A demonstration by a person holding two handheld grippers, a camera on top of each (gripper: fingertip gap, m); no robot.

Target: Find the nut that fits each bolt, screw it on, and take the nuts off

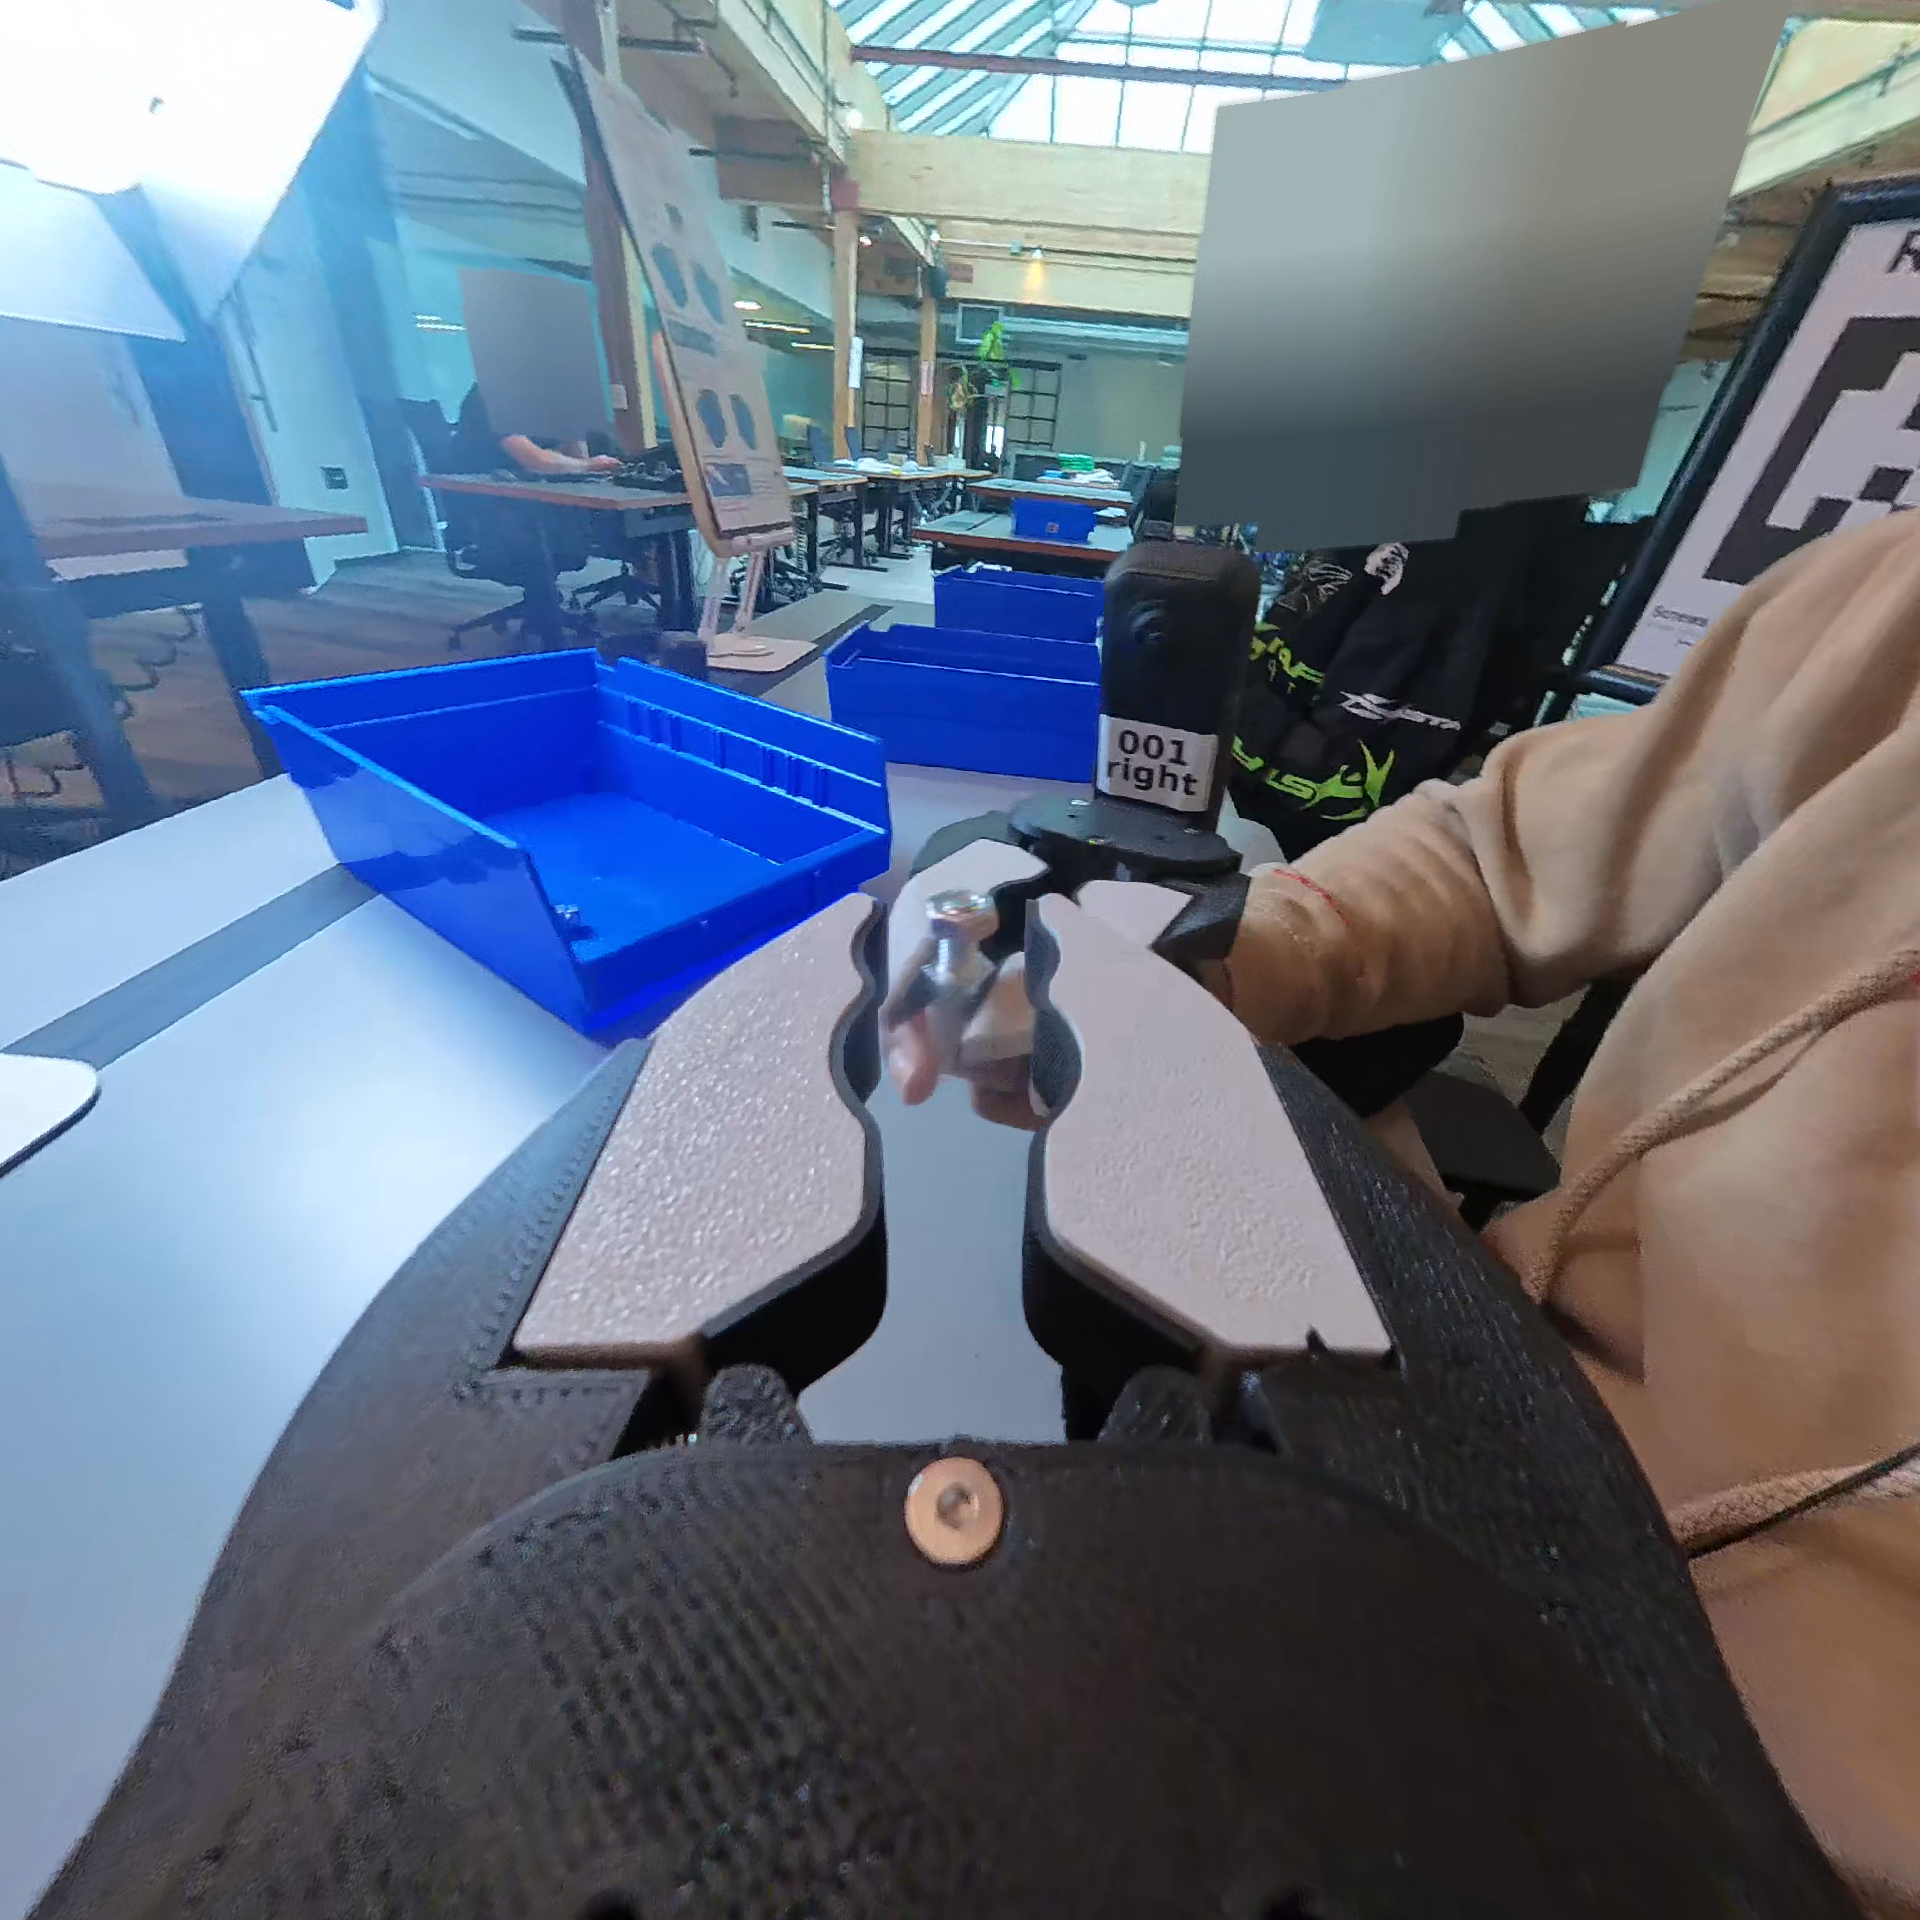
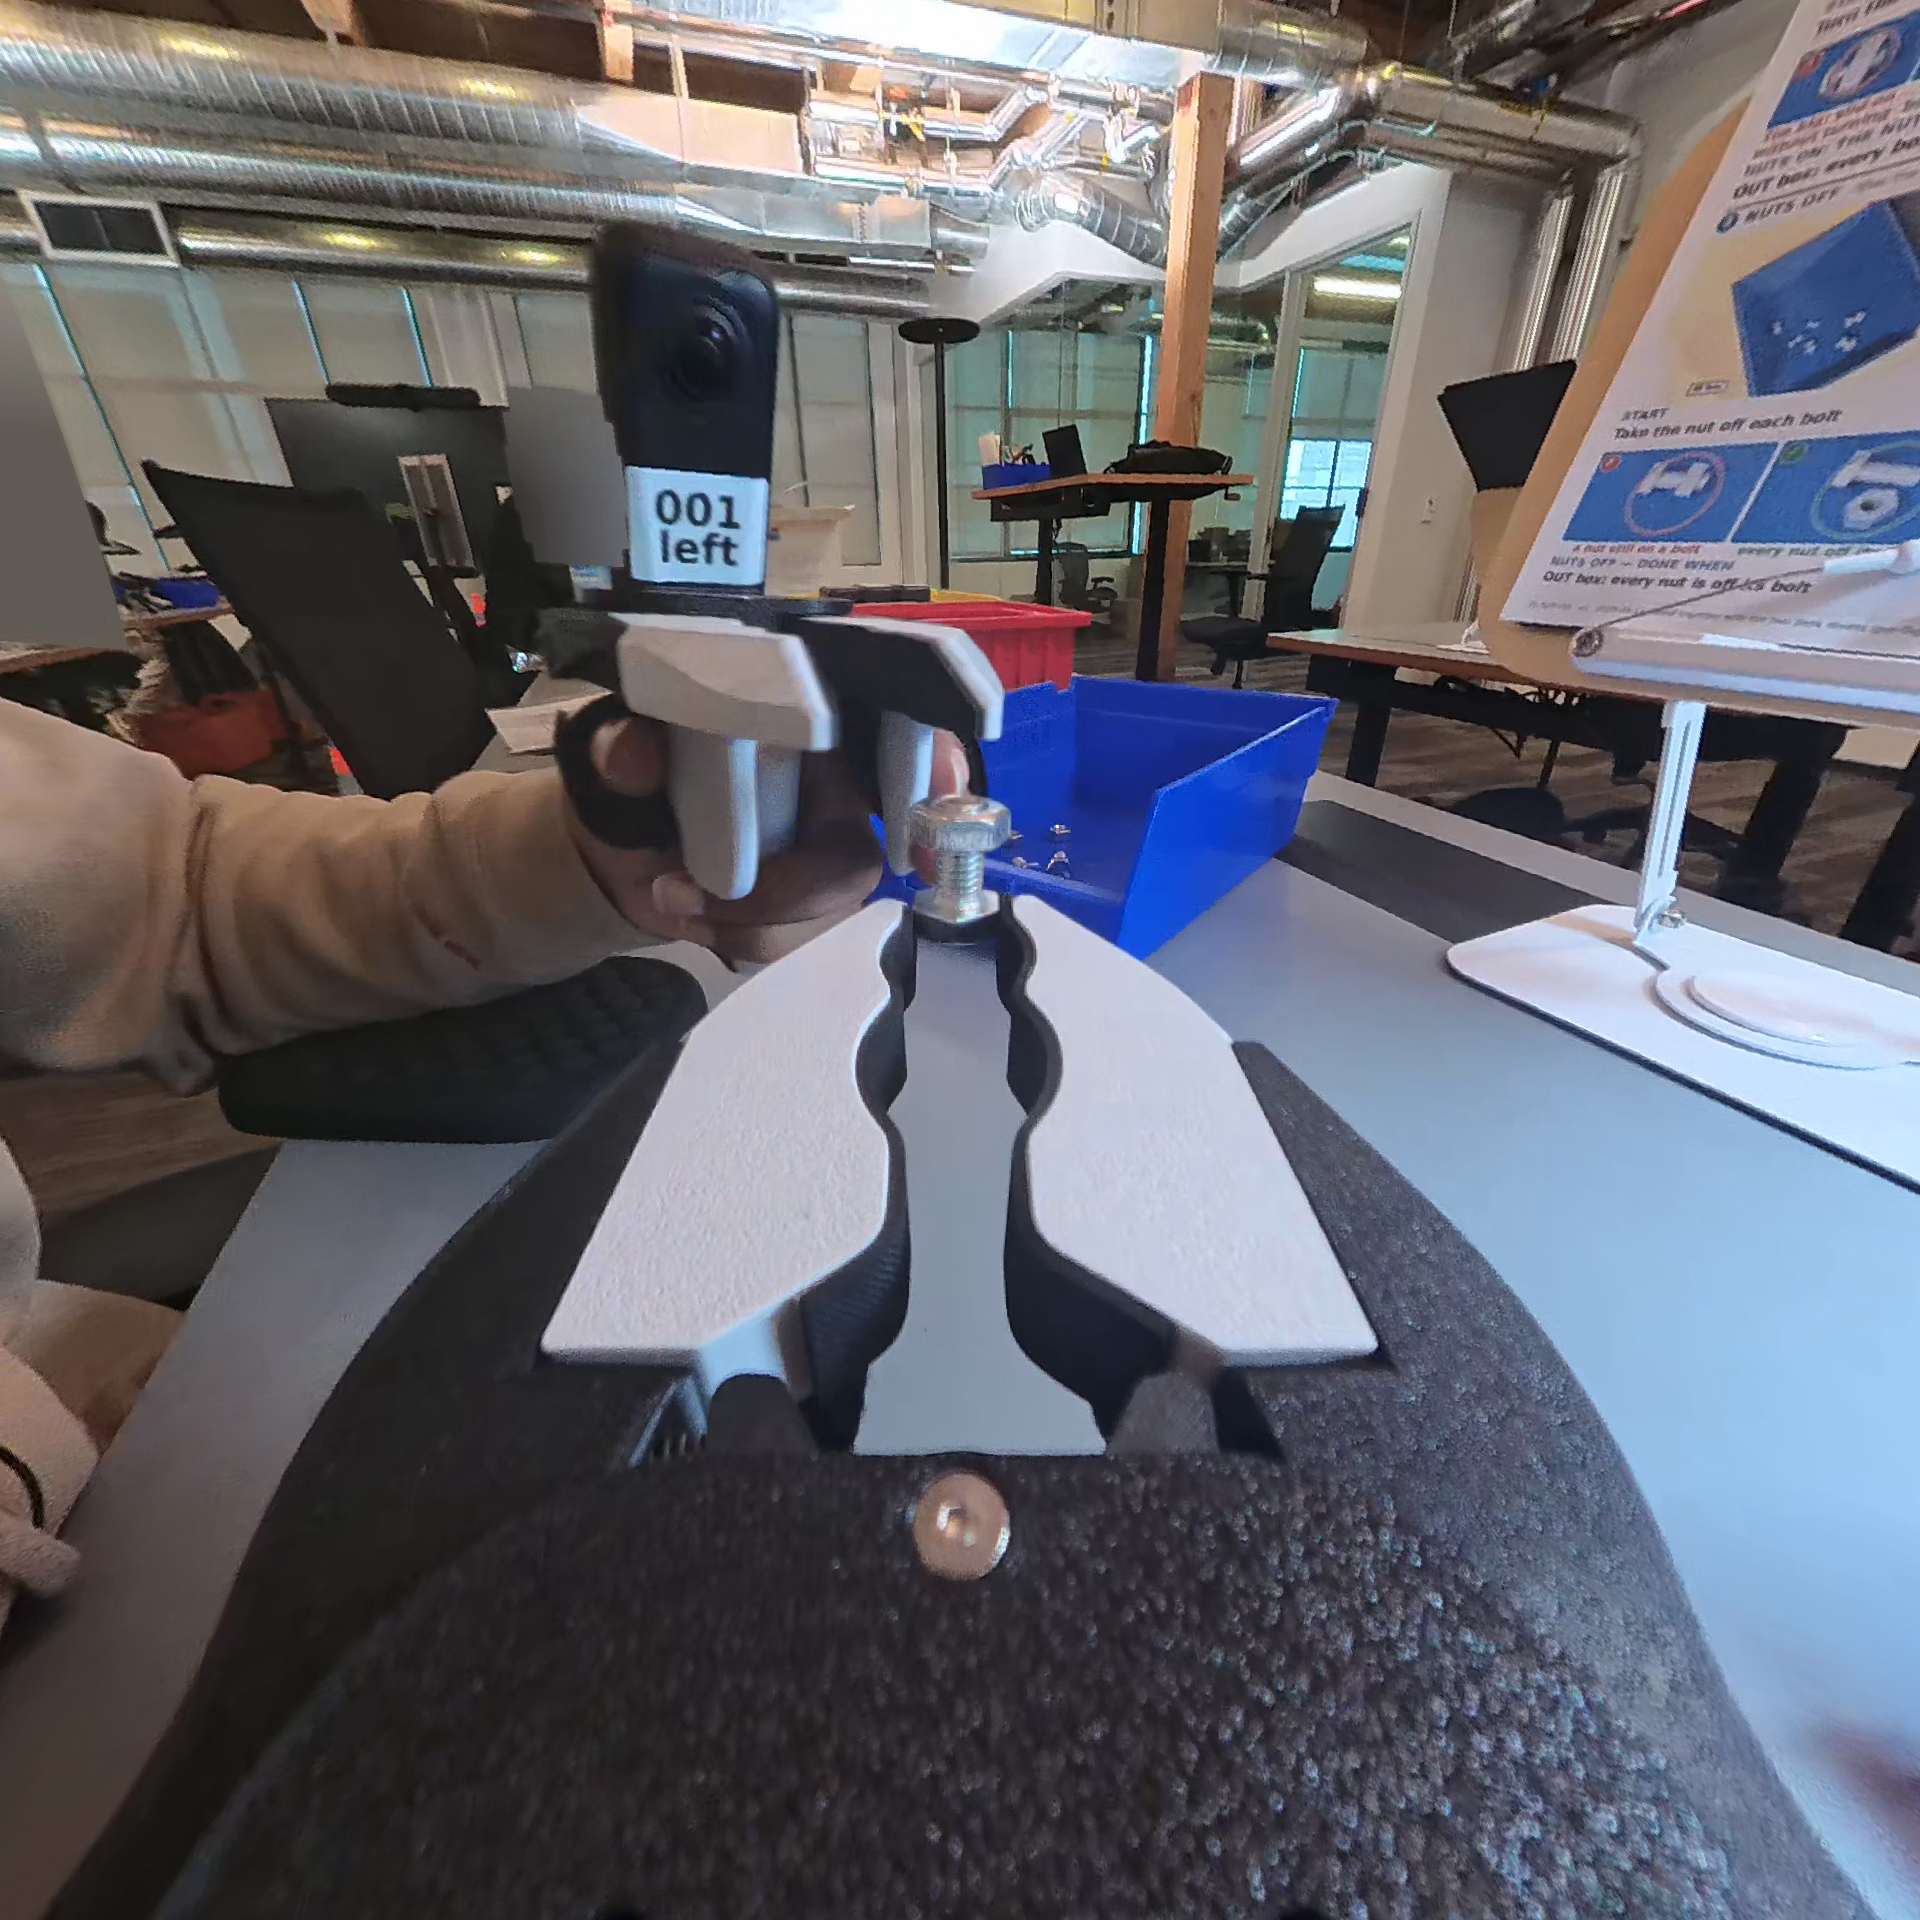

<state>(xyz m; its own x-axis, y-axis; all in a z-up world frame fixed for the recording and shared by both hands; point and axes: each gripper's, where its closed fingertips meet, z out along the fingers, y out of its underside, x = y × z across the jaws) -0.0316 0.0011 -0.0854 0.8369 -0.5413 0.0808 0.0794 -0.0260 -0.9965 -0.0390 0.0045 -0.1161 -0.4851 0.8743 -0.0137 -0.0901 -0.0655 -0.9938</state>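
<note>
Both grippers meet in mid-air above the worktop, w/ one bolt (image 2: 958, 854) between them. Right gripper (image 2: 956, 920) has its jaws clenched on the lower end of the bolt, at what looks like a nut (image 2: 954, 910) on the thread, right at the jaw tips. The bolt stands upright, head on top. Left gripper (image 2: 831, 790) hangs just beyond the right jaw tips; its fingers (image 2: 904, 774) point down and sit right next to the bolt head, but whether they actually pinch it can't be told. In the left wrist view its own jaws stand a bit apart and the bolt (image 1: 958, 961) shows blurred in the gap, so contact is unclear there too. Progress, as a guess: mid-way thru a single bolt/nut pair, nut on the thread, either being spun on or off; can't tell which. A blue bin (image 2: 1195, 790) just past the jaw tips holds a few small silver pieces (image 2: 1039, 844), prob. loose nuts, so more pairs seem left or already split. A second blue bin (image 1: 582, 821), ahead-left of the left jaws, looks nearly bare, w/ one tiny item near its front wall. The worktop (image 2: 1558, 1195) is smooth pale grey w/ a darker strip. An instruction card on a white stand (image 2: 1704, 935) sits right of the right jaws. Room: open-plan office w/ desks, chairs, exposed ducts, timber posts, skylights.
</note>
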